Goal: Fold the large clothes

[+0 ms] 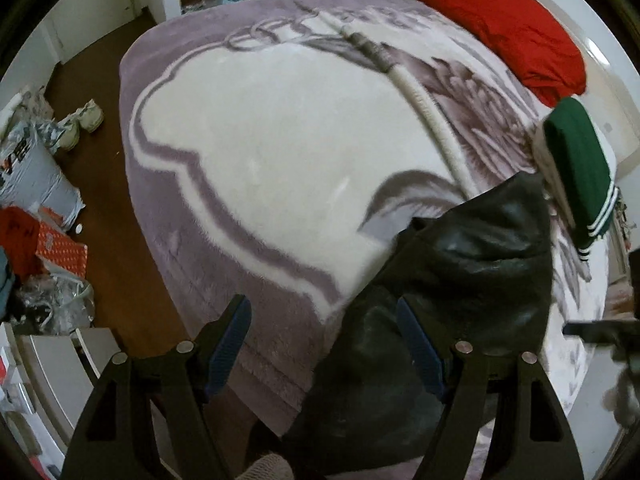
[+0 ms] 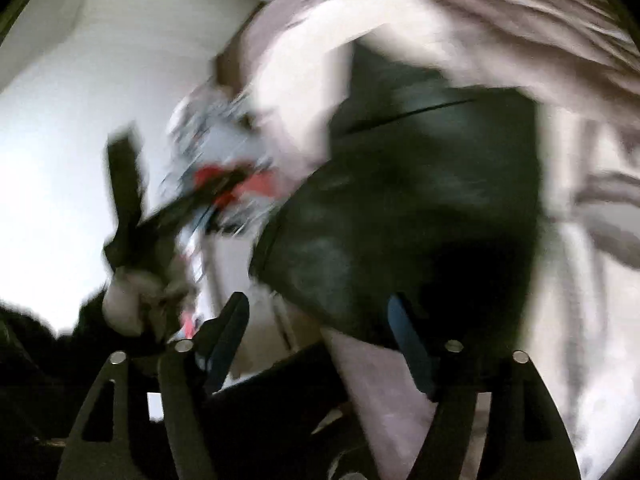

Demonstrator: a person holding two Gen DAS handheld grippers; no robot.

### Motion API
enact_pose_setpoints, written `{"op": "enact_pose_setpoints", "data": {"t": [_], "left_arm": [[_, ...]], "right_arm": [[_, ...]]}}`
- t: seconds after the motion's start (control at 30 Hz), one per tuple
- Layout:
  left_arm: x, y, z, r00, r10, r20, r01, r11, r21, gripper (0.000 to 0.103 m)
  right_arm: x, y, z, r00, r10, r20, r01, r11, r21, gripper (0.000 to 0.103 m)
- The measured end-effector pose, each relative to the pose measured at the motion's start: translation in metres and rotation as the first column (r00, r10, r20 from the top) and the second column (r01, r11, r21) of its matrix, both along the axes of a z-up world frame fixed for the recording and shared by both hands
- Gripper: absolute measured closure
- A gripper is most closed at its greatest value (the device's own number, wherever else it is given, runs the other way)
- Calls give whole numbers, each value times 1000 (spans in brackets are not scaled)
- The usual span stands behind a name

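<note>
A black leather-like garment (image 1: pixel 460 280) lies bunched on the near right part of the bed, on a lilac and white blanket (image 1: pixel 272 140). My left gripper (image 1: pixel 324 320) is open just above the garment's near left edge, holding nothing. The right wrist view is blurred by motion; the same black garment (image 2: pixel 400 220) fills its middle. My right gripper (image 2: pixel 316 316) is open at the garment's near edge, holding nothing. The other gripper shows as a dark blur at the left (image 2: pixel 132 216).
A folded green garment with white stripes (image 1: pixel 580 168) and a red one (image 1: pixel 508 28) lie at the bed's right side. A white hose-like strap (image 1: pixel 420 96) crosses the blanket. Bags, boxes and shoes (image 1: pixel 80 124) clutter the brown floor at the left.
</note>
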State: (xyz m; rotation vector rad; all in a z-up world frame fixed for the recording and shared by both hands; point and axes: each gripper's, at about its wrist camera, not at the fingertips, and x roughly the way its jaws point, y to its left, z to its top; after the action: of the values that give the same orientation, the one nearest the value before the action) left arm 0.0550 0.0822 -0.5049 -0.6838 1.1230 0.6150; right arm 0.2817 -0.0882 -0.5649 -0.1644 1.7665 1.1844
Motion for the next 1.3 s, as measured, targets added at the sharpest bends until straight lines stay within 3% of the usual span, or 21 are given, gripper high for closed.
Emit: {"op": "enact_pose_setpoints", "data": {"t": [0.07,0.13,0.27,0.33,0.43,0.5,0.53,0.6,0.67,0.8,0.83,0.87,0.9,0.97,1.03,1.1,1.2,1.3], "left_arm": [[-5,3,-10,999,31,-35,-31,999,12,29],[-11,5,-18,996,57,-69,-55,998,26,29],[-25,13,-37,987,103,-122,-100,994,33,29],[-29,15,-42,983,111,-144,-107,994,33,29],[-32,17,-40,981,117,-158,-109,992,57,29],[-31,21,-36,979,119,-163,-108,991,79,29],[-29,23,-32,979,121,-163,-106,990,94,29],[-24,25,-22,981,115,-157,-96,988,122,29],[-17,27,-14,983,109,-145,-87,985,147,29],[2,20,1,993,60,-104,-41,984,171,29],[9,16,1,994,41,-97,-23,985,172,29],[20,8,-1,995,6,-96,10,985,173,29],[27,2,-3,995,-9,-100,26,985,172,29],[45,-16,-9,993,-52,-102,66,987,144,29],[61,-34,-13,994,-83,-71,90,991,96,29],[75,-49,-16,994,-100,-54,104,992,77,29],[93,-65,-27,994,-100,-53,103,993,63,29],[105,-69,-46,993,-84,-83,88,995,44,29]], "right_arm": [[35,-15,-39,997,-73,-5,72,995,-71,23],[54,-13,-80,993,-91,-72,83,991,-107,23],[51,4,-142,948,-8,-319,9,1000,1,5],[44,11,-153,927,18,-375,-6,999,32,1],[38,28,-156,939,9,-343,9,999,52,1],[40,22,-141,955,-59,-292,74,996,42,13],[41,14,-130,954,-122,-272,139,989,43,28],[41,0,-115,937,-250,-243,262,965,18,38],[37,-19,-102,882,-394,-259,411,912,12,46],[26,-84,-68,707,-645,-289,689,720,80,49],[20,-103,-67,649,-706,-283,751,654,89,49],[16,-116,-71,619,-737,-269,777,625,75,44],[12,-126,-79,594,-763,-253,793,609,26,40],[13,-148,-105,563,-785,-260,776,610,-160,31],[7,-169,-113,537,-783,-313,757,611,-231,28],[8,-184,-96,565,-777,-276,739,626,-249,27],[15,-189,-49,672,-732,-110,701,677,-225,27],[35,-166,1,772,-635,36,633,762,-139,27]]}}
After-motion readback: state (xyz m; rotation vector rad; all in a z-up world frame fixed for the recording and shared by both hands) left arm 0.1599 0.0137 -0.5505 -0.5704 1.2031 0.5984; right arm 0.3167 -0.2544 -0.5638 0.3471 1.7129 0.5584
